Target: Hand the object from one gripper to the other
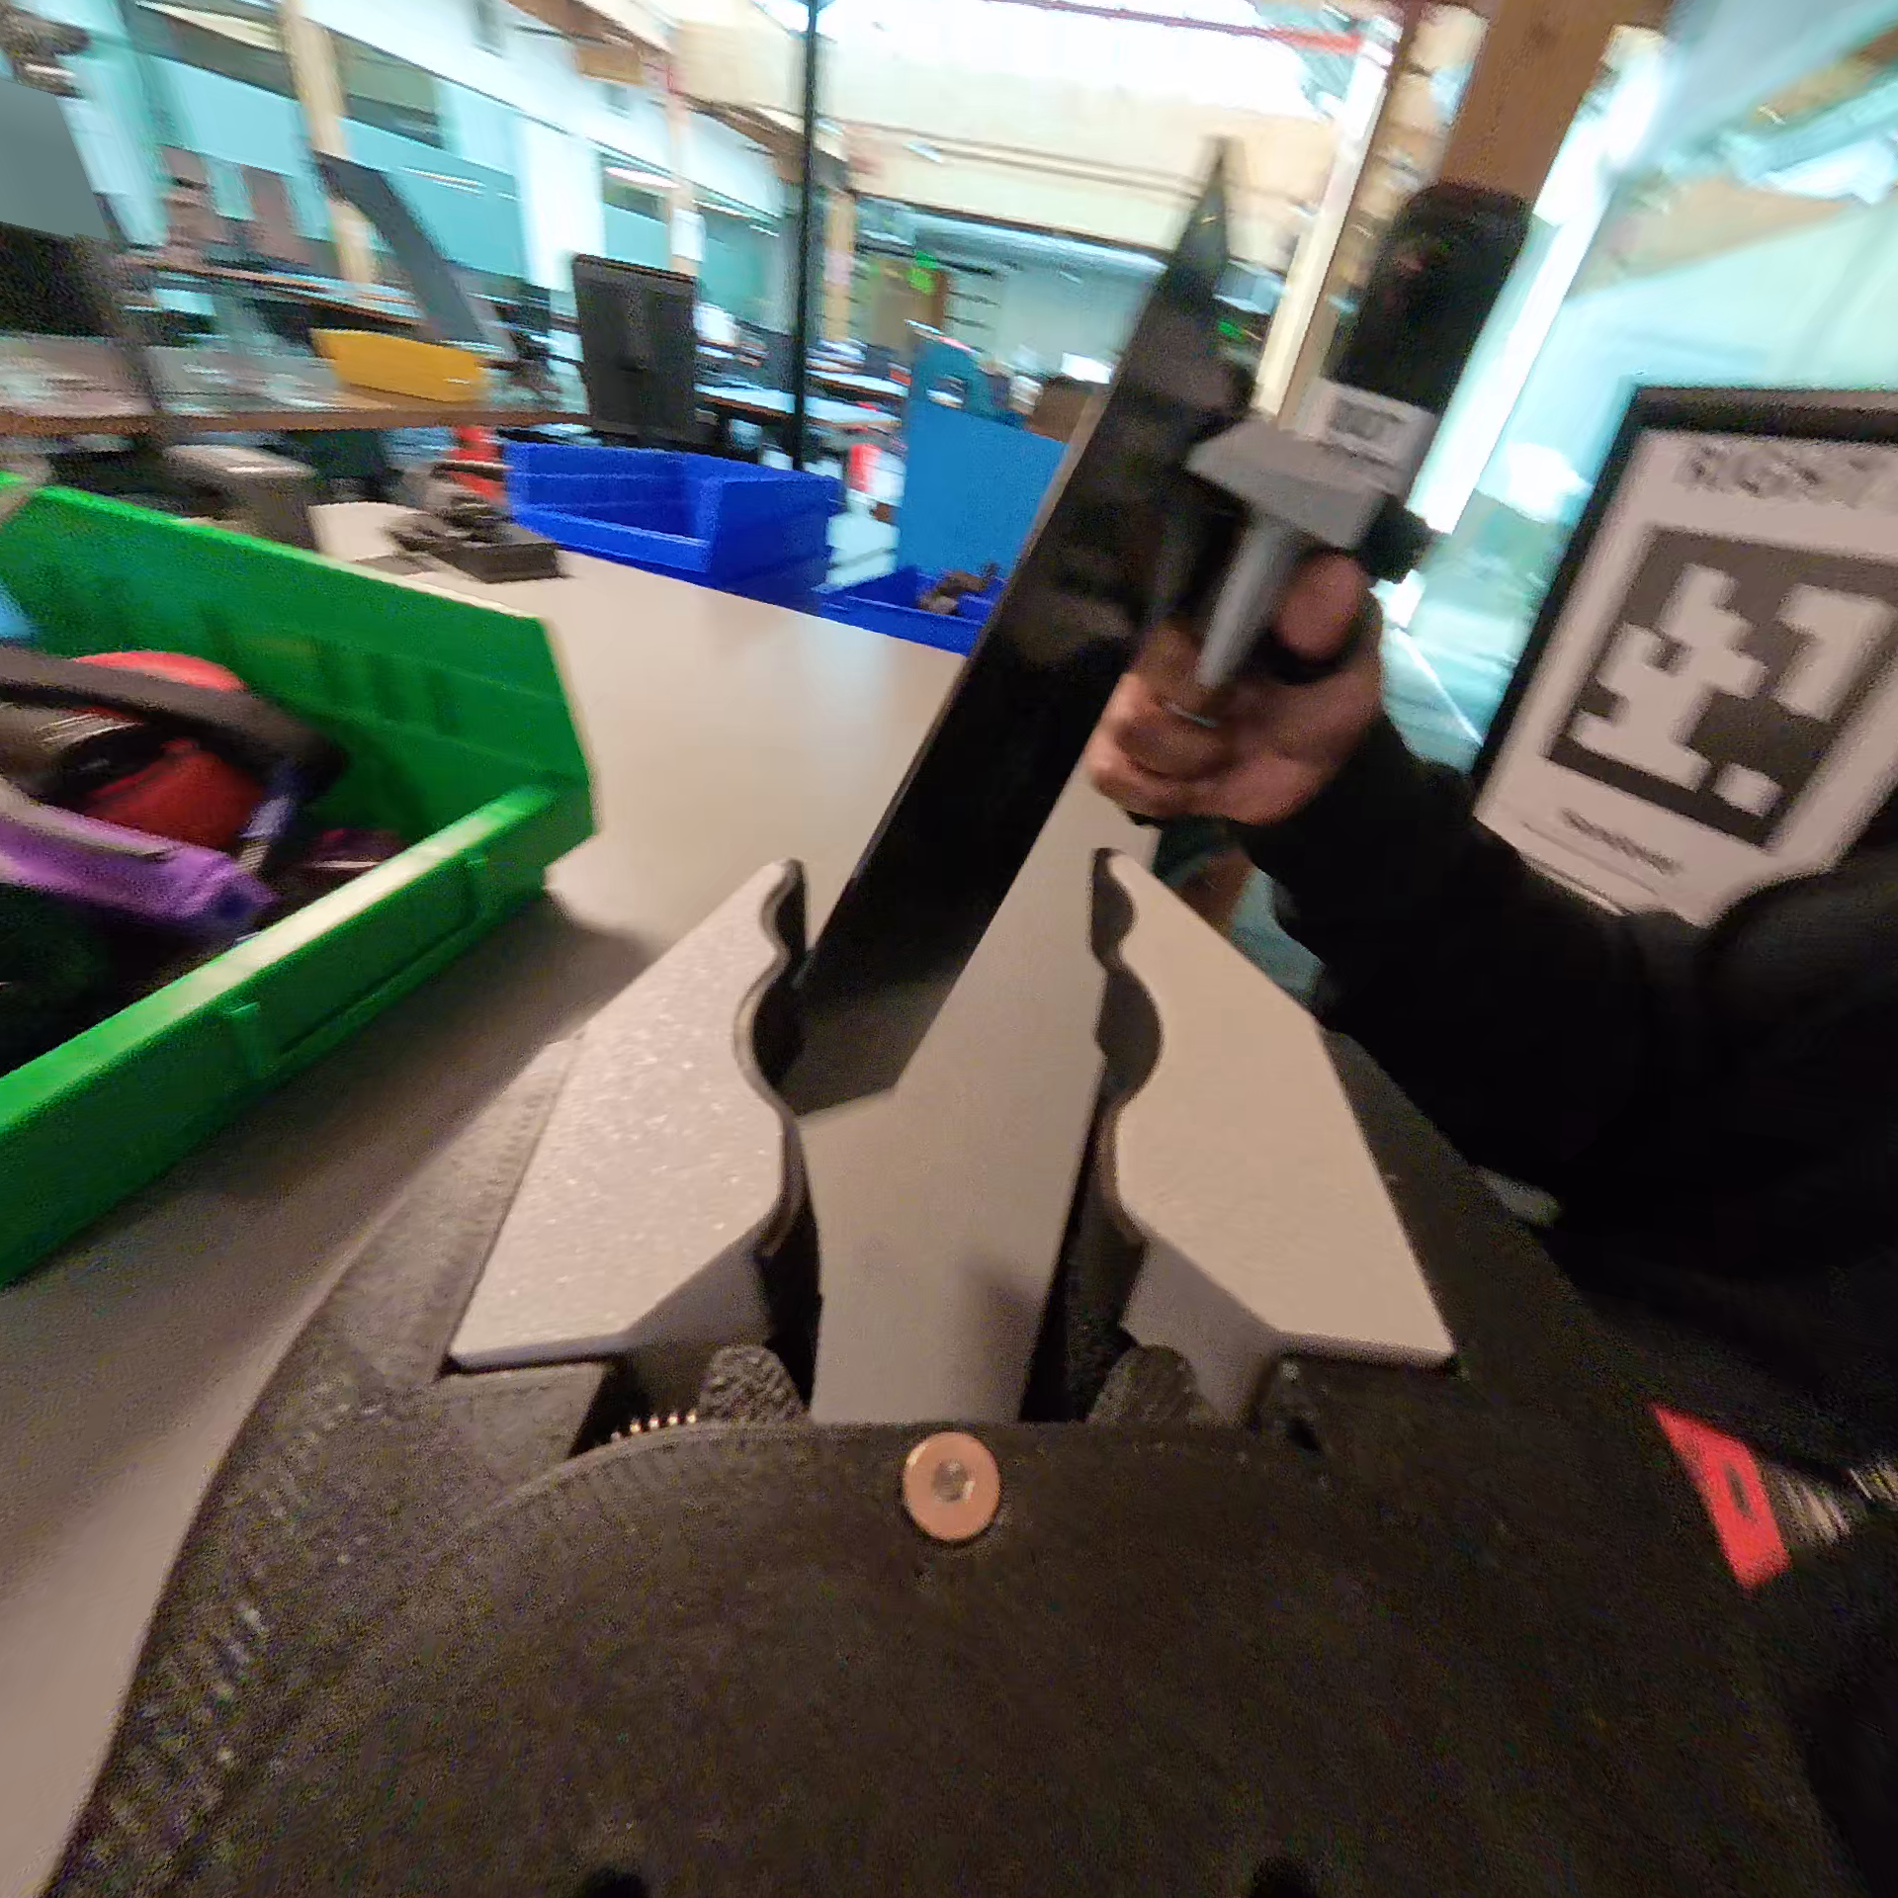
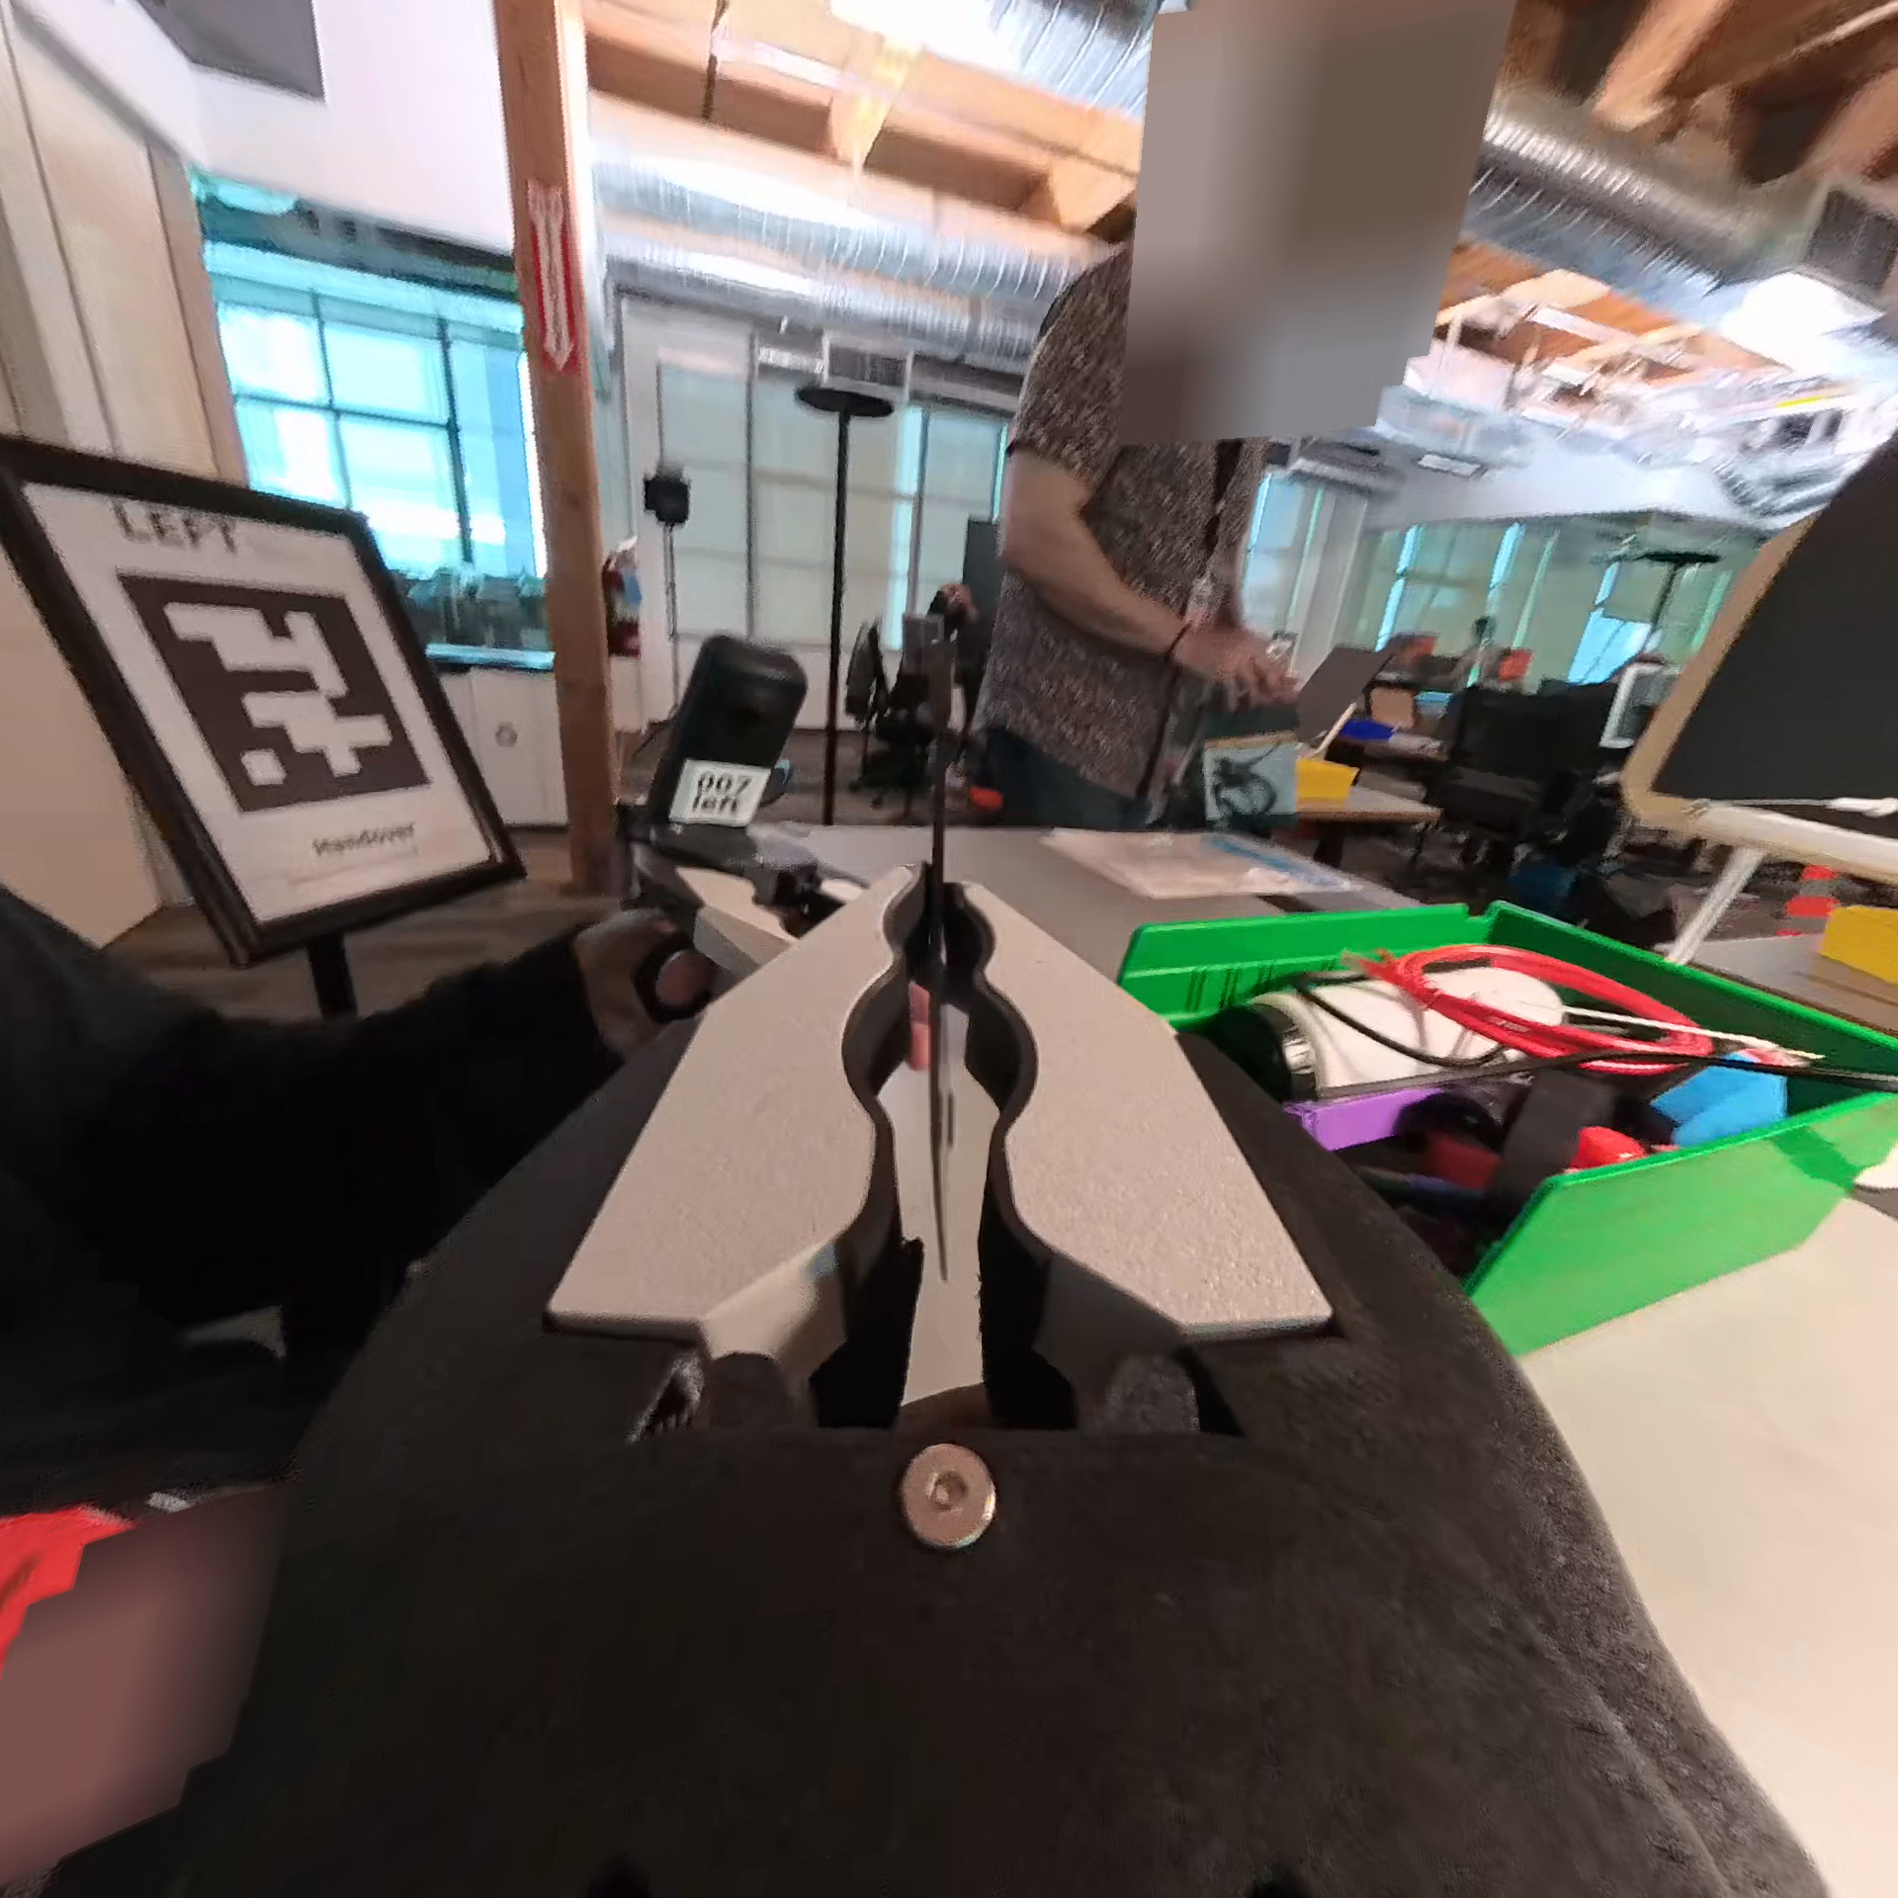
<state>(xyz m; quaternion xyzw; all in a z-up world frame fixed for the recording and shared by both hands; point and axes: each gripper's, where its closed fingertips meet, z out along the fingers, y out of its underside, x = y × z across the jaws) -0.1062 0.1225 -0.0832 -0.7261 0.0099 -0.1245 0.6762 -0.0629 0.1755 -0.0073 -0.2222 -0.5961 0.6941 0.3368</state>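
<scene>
Handover midway. Right gripper (image 2: 937, 929) clamped on thin black plate (image 2: 939, 1027), held in air above the table. Left gripper (image 1: 950, 894) wide, plate against one finger only. Next, probably: left closes, then right releases.

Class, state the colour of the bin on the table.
Bright green bin; clearest in the left wrist view.

Glossy black sheet (image 1: 986, 739); shiny green plastic bin (image 1: 339, 852)
</scene>
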